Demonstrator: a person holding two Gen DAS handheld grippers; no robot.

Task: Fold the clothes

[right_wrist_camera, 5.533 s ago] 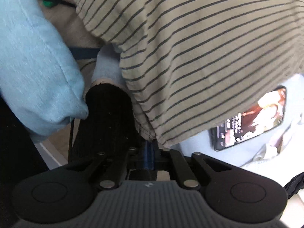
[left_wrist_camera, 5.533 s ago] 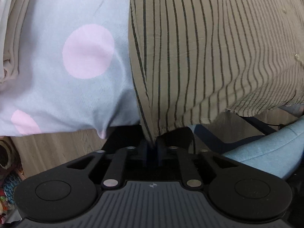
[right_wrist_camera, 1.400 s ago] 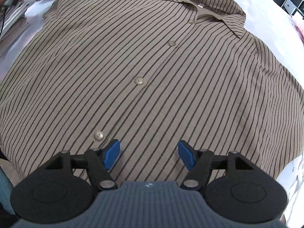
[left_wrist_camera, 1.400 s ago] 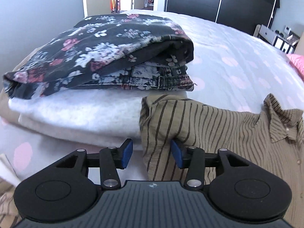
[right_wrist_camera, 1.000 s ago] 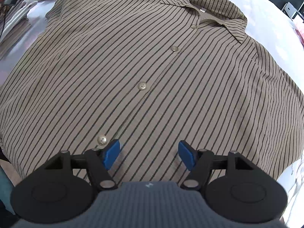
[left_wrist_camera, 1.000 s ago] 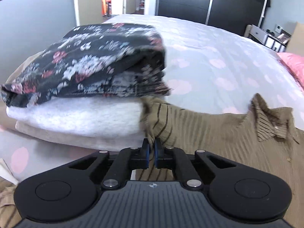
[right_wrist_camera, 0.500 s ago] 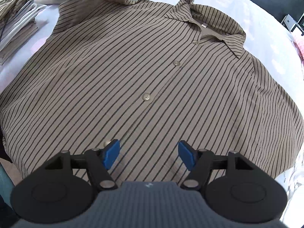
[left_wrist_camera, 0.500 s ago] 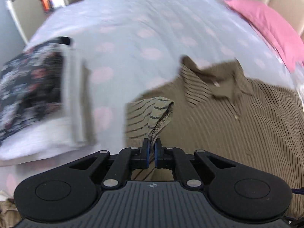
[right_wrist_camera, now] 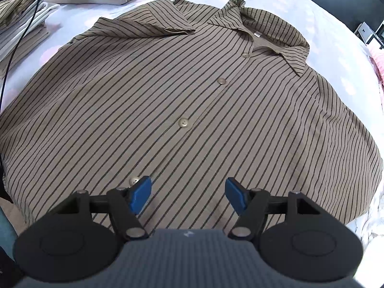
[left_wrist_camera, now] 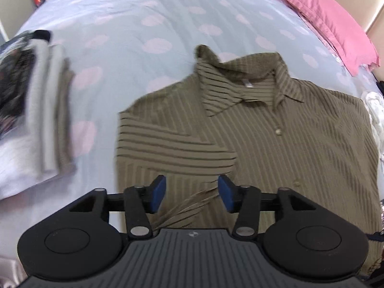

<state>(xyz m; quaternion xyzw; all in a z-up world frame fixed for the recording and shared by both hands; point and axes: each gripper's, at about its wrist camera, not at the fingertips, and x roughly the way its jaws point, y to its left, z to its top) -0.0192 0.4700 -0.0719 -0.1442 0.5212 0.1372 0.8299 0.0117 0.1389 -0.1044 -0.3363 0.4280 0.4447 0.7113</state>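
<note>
A brown shirt with dark stripes [left_wrist_camera: 288,148] [right_wrist_camera: 192,96] lies buttoned and face up on the bed, collar at the far end. Its left sleeve [left_wrist_camera: 168,144] [right_wrist_camera: 144,24] is folded inward across the chest. My left gripper [left_wrist_camera: 190,193] hovers open just above the folded sleeve's hem, nothing between its blue pads. Over the shirt's lower front, beside a button [right_wrist_camera: 133,180], my right gripper [right_wrist_camera: 189,193] stands open and holds nothing.
A stack of folded clothes [left_wrist_camera: 31,110] sits left of the shirt on the polka-dot bedsheet [left_wrist_camera: 156,24]. A pink pillow [left_wrist_camera: 331,21] lies at the far right. More folded piles [right_wrist_camera: 21,28] and a cable [right_wrist_camera: 14,48] are at the right view's left edge.
My left gripper carried the sleeve inward over the shirt, then opened and let it go. The right gripper stayed open, pulling back slightly.
</note>
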